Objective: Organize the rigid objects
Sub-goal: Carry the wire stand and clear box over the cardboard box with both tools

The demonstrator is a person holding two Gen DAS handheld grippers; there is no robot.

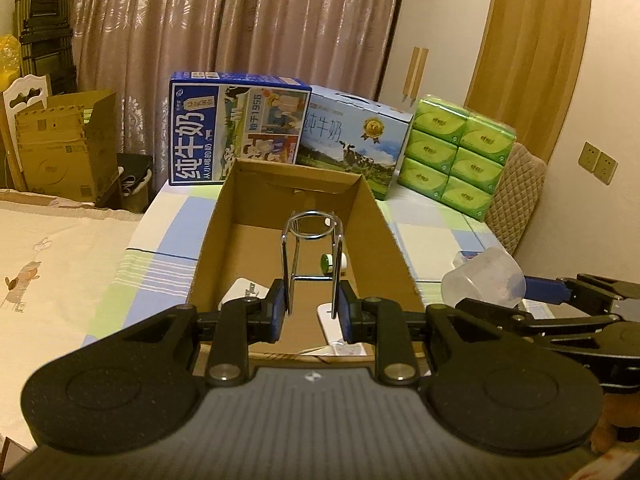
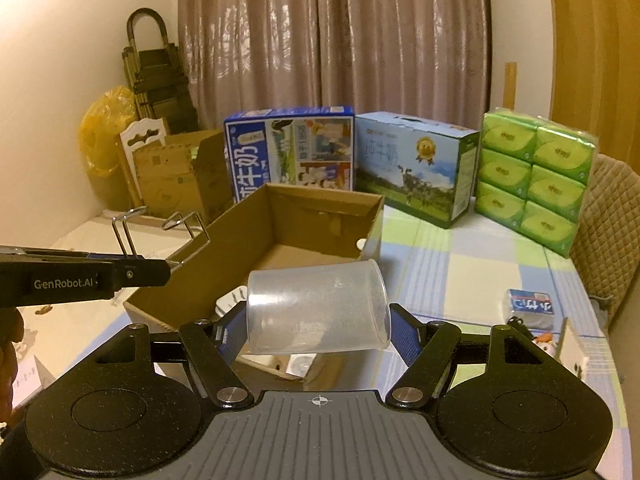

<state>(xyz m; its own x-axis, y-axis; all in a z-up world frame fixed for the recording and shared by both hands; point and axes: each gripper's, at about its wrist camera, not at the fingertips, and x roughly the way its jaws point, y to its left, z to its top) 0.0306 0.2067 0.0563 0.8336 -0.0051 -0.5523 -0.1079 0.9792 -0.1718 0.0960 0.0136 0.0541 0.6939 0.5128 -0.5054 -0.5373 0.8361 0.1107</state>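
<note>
My left gripper (image 1: pixel 312 308) is shut on a chrome wire rack (image 1: pixel 313 252) and holds it upright above the open cardboard box (image 1: pixel 394 236). The rack also shows in the right wrist view (image 2: pixel 168 232), at the box's left edge. My right gripper (image 2: pixel 318 326) is shut on a clear plastic cup (image 2: pixel 318 308) that lies sideways between the fingers, just in front of the box (image 2: pixel 256 240). The cup also shows in the left wrist view (image 1: pixel 484 280), right of the box. Inside the box lie a small green-capped bottle (image 1: pixel 330 263) and white items (image 1: pixel 244 294).
Two blue milk cartons (image 1: pixel 236 136) (image 2: pixel 416 164) and a pack of green tissues (image 2: pixel 536 176) stand behind the box on the checked tablecloth (image 2: pixel 460 264). A small blue packet (image 2: pixel 530 306) lies at right. A padded chair (image 2: pixel 612 224) stands at the table's right. A bed (image 1: pixel 48 264) lies at left.
</note>
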